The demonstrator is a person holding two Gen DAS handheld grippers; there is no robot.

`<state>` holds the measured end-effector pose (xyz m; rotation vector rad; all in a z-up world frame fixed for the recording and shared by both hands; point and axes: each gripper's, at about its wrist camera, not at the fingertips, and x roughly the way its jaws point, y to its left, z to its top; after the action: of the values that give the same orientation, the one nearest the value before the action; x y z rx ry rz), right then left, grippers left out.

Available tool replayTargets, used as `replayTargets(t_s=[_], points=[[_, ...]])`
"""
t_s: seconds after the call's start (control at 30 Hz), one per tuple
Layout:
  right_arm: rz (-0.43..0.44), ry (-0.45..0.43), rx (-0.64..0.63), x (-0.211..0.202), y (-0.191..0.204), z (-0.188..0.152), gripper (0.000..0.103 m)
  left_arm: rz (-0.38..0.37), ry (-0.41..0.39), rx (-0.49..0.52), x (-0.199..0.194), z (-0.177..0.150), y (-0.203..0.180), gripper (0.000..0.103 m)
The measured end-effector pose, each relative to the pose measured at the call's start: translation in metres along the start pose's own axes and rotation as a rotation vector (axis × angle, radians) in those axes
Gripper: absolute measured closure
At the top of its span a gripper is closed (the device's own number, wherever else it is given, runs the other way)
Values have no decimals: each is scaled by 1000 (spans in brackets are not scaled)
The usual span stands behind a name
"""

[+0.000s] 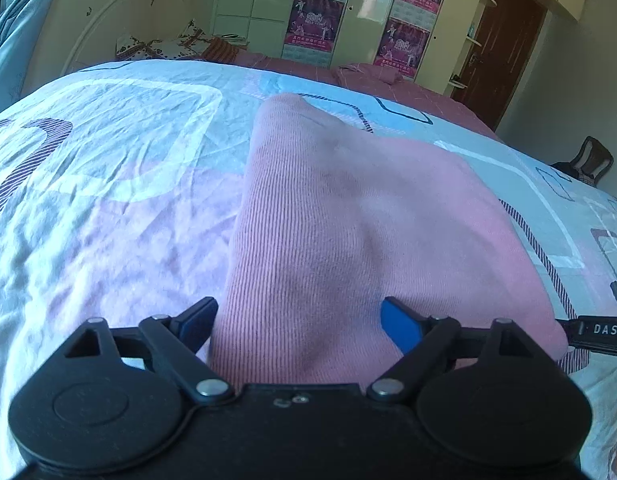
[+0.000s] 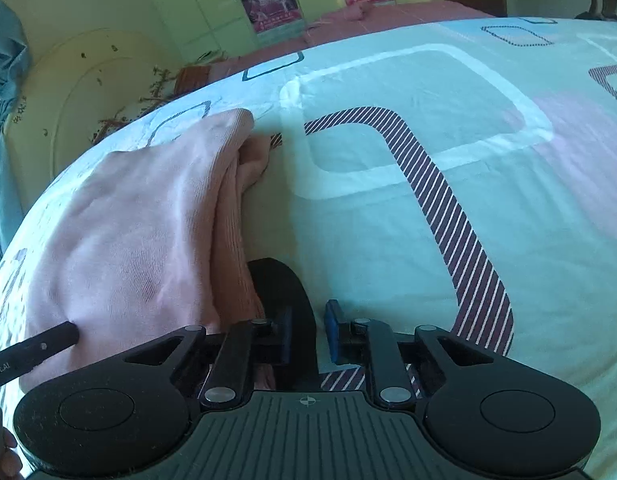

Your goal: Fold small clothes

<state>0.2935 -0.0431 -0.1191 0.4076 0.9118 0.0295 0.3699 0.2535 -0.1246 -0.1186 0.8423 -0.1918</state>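
Observation:
A pink ribbed garment (image 1: 348,220) lies folded into a long stack on the patterned bedsheet (image 1: 108,160). My left gripper (image 1: 300,324) hovers over its near end, wide open, with the cloth below and between the blue pads, which do not press on it. In the right wrist view the same garment (image 2: 140,220) lies to the left, its layered edge facing my right gripper (image 2: 310,330). That gripper stands just right of the cloth, its jaws a narrow gap apart with only bedsheet (image 2: 428,240) showing between them. A black finger of the left gripper (image 2: 36,346) rests against the garment.
A cream headboard (image 1: 120,20) and pillows (image 1: 164,46) stand at the bed's far left. A wardrobe with pink posters (image 1: 316,20) and a brown door (image 1: 504,52) lie beyond. Another pink cloth (image 1: 368,74) sits at the far side; a chair (image 1: 592,160) stands on the right.

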Motion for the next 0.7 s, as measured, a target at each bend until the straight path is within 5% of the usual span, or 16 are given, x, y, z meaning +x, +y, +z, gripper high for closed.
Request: replayTargets(t_s=[0.2,0.4,0.47,0.5,0.7], points=[[84,-146,21,-43,9,-4,83,21,11,39,3,0,-8,1],[-25,-38,-92,-9,27,-14,80,50,46,0,6,2,-11,0],[-62,-40,-102,-5,27,-14,58,86,61,-4,7,3,-15,0],[-69,-34,-109,-3,27,-13,56,107,64,-3,6,3,-17,0],[9,-85,-92,-44,20,-13,55,243,30,-21,-32,-1,-38,2]])
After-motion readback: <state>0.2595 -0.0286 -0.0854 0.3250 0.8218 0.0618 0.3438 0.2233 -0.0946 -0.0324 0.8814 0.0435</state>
